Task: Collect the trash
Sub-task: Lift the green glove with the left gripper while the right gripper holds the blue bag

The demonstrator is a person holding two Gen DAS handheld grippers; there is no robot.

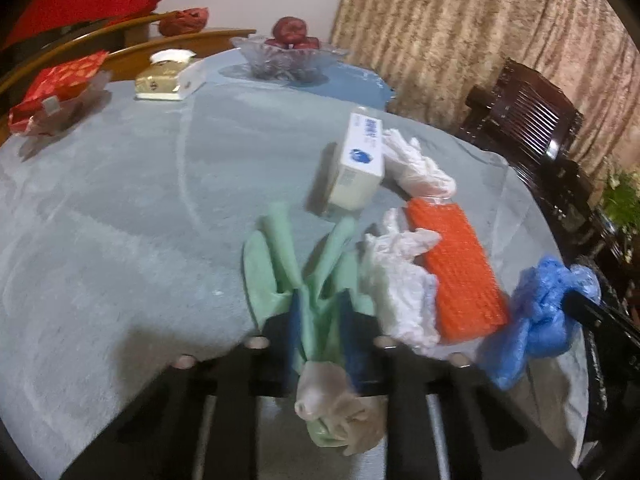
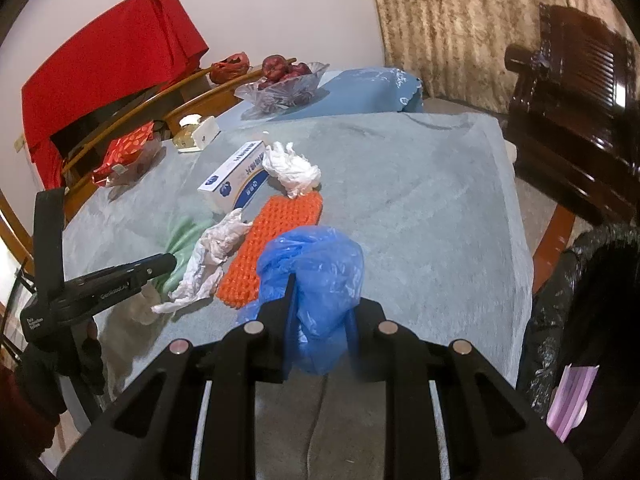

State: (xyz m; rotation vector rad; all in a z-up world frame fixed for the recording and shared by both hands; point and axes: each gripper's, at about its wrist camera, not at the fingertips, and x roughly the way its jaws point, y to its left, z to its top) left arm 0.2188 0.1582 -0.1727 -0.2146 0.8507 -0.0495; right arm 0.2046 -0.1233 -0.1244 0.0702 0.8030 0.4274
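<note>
**Both grippers loaded**

Your left gripper (image 1: 320,320) is clamped on the green glove (image 1: 280,264) at the table's (image 1: 120,200) near edge. Further right, your right gripper (image 2: 320,320) pinches the blue bag (image 2: 320,264), just beside the orange mat (image 2: 276,236).

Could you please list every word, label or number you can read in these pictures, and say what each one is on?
"GenRobot.AI": on the side of the left gripper, in the right wrist view.
Small white label on the same gripper's body: too small to read.
Blue print on the white box: too blurred to read.
</note>
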